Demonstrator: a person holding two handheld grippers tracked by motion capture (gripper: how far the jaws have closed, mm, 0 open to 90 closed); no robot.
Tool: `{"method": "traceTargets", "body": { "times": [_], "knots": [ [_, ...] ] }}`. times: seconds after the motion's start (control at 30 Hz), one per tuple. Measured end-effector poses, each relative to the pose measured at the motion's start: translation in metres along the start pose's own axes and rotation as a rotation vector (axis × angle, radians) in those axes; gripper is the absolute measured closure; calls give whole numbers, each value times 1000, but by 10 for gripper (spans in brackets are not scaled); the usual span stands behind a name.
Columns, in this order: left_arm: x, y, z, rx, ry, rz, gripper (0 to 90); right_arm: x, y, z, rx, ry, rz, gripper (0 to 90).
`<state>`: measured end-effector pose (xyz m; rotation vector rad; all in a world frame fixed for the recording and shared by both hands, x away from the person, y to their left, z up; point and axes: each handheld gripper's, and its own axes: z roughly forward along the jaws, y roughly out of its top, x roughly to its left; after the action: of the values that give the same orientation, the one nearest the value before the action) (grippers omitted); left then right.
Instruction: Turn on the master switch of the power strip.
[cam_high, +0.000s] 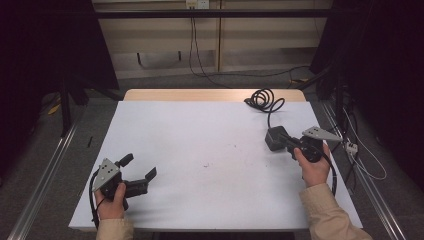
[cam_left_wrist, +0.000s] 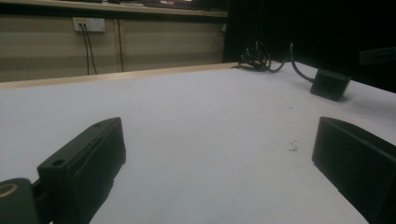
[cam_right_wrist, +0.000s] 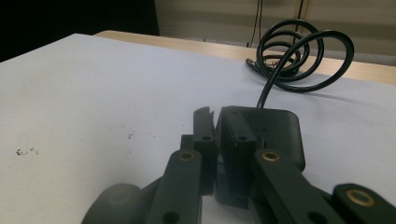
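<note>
Power adapter (cam_high: 274, 138) at table's (cam_high: 200, 150) three o'clock, coiled cord (cam_high: 264, 99) toward one; right gripper (cam_high: 285, 141) jaws nearly together against its near edge, grip uncertain; left gripper (cam_high: 140, 167) spread wide, empty at eight; best approached square, low.

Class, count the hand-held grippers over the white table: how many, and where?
2: the left gripper near the front-left corner, open; the right gripper at the right edge, against the black power adapter.

Open white table (cam_high: 200, 150), black adapter (cam_high: 275, 138), coiled cable (cam_high: 265, 99) far right corner
</note>
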<state>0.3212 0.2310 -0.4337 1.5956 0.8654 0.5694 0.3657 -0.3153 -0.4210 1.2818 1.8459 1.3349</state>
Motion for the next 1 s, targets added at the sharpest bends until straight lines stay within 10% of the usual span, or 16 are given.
{"method": "traceTargets", "body": {
  "times": [1.0],
  "knots": [
    [0,-1,1,3,2,-5,25,-7,7,8,28,-12,0,900]
  ]
}}
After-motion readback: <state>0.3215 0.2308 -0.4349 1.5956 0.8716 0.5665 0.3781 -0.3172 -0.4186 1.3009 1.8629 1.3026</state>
